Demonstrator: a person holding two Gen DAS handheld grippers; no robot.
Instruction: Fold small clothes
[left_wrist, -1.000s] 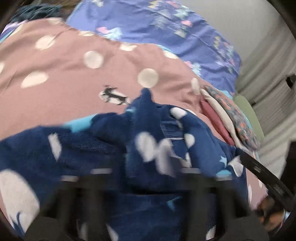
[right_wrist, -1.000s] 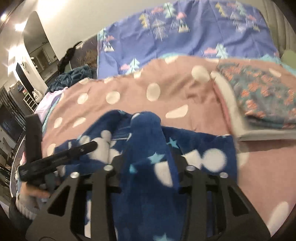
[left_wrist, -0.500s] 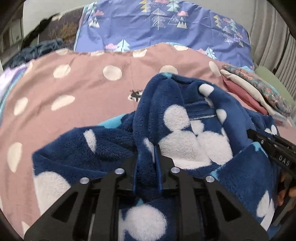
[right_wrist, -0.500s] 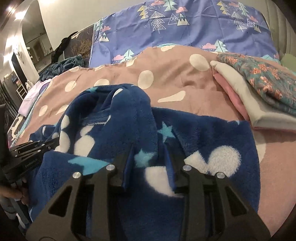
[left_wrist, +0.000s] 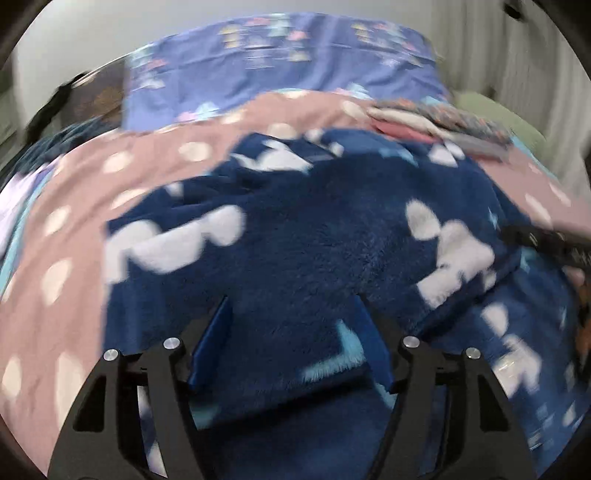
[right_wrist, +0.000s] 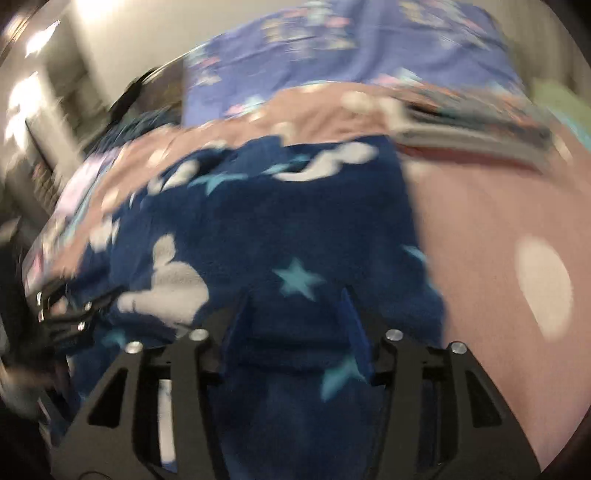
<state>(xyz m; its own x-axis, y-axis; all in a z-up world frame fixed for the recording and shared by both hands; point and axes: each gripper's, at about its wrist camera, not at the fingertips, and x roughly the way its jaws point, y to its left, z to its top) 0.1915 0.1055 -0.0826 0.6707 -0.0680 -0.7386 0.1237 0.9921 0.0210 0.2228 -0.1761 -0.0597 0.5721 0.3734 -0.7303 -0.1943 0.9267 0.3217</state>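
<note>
The navy fleece garment (left_wrist: 314, 236), printed with white blobs and pale-blue stars, lies spread fairly flat on the bed, over a dusty-pink bedspread (left_wrist: 74, 229) with cream dots. By its look it is plush, thick and light: it should drape and bunch rather than hold a crease, and the pile should give the pads good friction, so slipping seems unlikely. The best purchase is judged to be at a hem or corner, pinching one layer at the near edge, since a bite in the middle would gather several layers.

The left gripper (left_wrist: 291, 332) stands wide apart with nothing pinched, fleece lying between its blue pads (left_wrist: 212, 339). The right gripper (right_wrist: 291, 321) is likewise spread wide over the near edge, holding nothing.

A stack of folded clothes (left_wrist: 439, 125) sits near the garment's far right corner, before a purple tree-print pillow (left_wrist: 280, 70). Motion blur leaves no label or writing readable.
</note>
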